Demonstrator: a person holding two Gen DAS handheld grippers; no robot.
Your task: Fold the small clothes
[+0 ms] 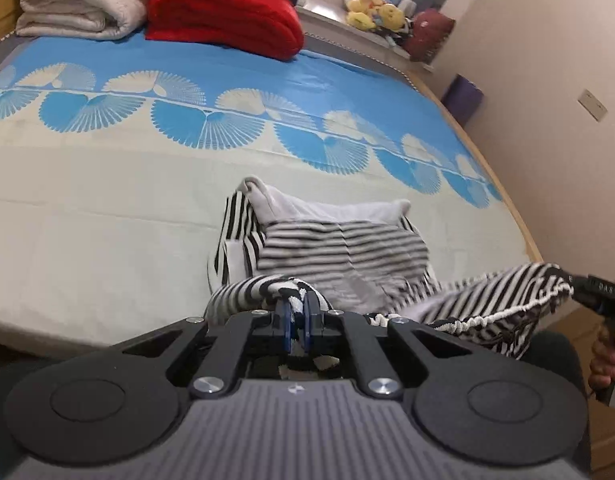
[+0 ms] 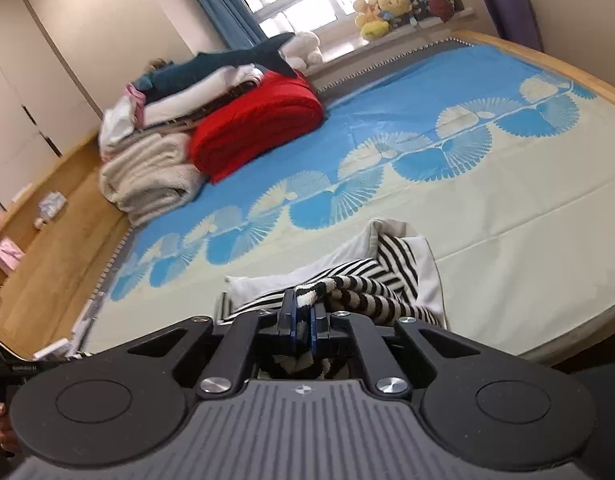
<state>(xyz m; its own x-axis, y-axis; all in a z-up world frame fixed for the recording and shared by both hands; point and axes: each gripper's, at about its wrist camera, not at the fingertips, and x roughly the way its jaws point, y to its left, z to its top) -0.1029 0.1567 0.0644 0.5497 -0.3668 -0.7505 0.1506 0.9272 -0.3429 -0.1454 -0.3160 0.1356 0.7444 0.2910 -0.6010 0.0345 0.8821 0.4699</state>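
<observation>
Left wrist view shows the left gripper (image 1: pixel 294 312) with jaws closed on the waistband of a striped garment (image 1: pixel 343 248), low in the frame over the bed (image 1: pixel 107 216); the right gripper (image 2: pixel 303 316) pinches the other end likewise. Lifting to spread seems the step in hand, though blur hides the garment's shape. Next comes laying it flat, edges taut and level.

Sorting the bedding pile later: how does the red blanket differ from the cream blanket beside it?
The red blanket is bright red; the cream blanket is off-white. The red blanket is one rounded fold, while the cream blanket shows several stacked layers. Other folded items sit on the cream blanket. Both lie folded, side by side, on the bed.
</observation>
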